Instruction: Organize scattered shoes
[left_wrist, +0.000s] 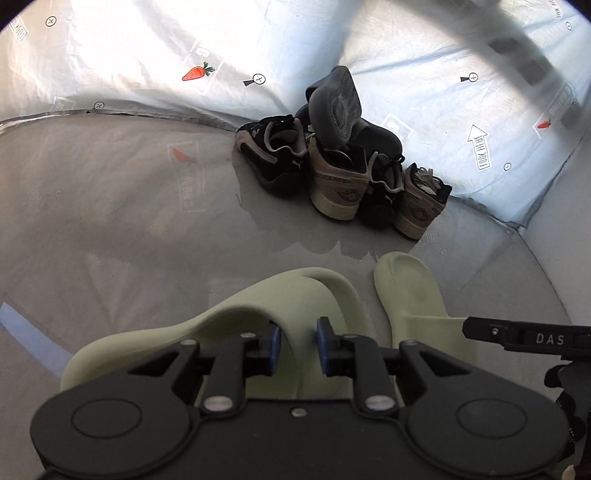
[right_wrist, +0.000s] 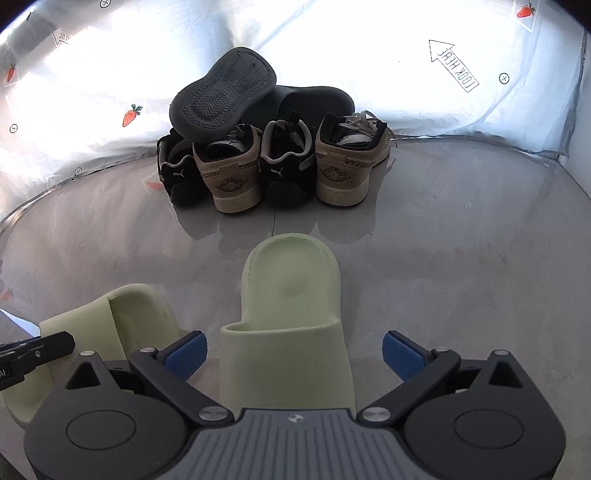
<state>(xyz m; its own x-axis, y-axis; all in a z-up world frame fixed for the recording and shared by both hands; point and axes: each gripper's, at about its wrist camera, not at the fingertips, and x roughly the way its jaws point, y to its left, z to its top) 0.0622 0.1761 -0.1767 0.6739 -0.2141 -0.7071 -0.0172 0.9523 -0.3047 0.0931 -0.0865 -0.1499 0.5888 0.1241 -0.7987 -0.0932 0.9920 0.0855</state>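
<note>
Left gripper (left_wrist: 298, 345) sits low in my picture, its blue pads a little apart around the strap of one pale green foam slide (left_wrist: 258, 314), maybe not squeezing. Right gripper (right_wrist: 293, 354) is wide open over the other green slide (right_wrist: 291, 295), centre frame.

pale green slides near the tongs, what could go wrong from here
1. The left tongs sit narrowly open at the strap of the left pale green slide; whether the pads grip it is unclear, so it may be dropped or nudged askew.
2. The right tongs are wide open around the right pale green slide; closing off-centre could twist it.
3. The grey slide leans sole-up on the sneakers; a bump could topple it.
</note>
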